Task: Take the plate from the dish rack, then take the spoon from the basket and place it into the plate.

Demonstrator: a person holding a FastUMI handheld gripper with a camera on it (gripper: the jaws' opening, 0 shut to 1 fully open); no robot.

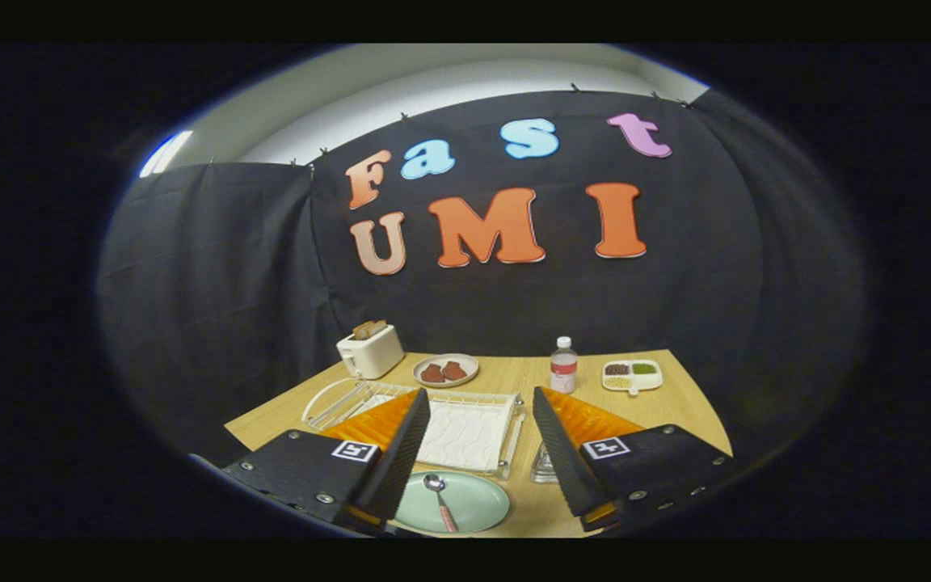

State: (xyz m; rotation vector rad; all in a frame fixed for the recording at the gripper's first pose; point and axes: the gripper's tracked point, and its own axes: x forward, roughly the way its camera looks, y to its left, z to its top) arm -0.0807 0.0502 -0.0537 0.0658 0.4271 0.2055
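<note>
Scene, L to R, all items on a wooden bench [676, 404].

1. Toaster [369, 350], far L corner, bread in its slots.
2. Dish rack [465, 432], white wire w/ white mat, centre-L, partly behind L finger.
3. Small plate [445, 370] w/ two brown pieces, just R of toaster, beyond rack.
4. Plate [453, 502], pale green, flat on bench, near side of rack, between the fingers and below them. Spoon [439, 498] lies in it, bowl toward rack, pinkish handle toward camera.
5. Clear glass item [545, 466], just R of rack, nature unclear.
6. Bottle [563, 365], upright, white cap.
7. Divided tray [632, 375], far R, w/ dark, green and yellow fillings.

Hand-held gripper [480, 453]: released, fingers spread wide, nothing between them, raised above plate.
</note>
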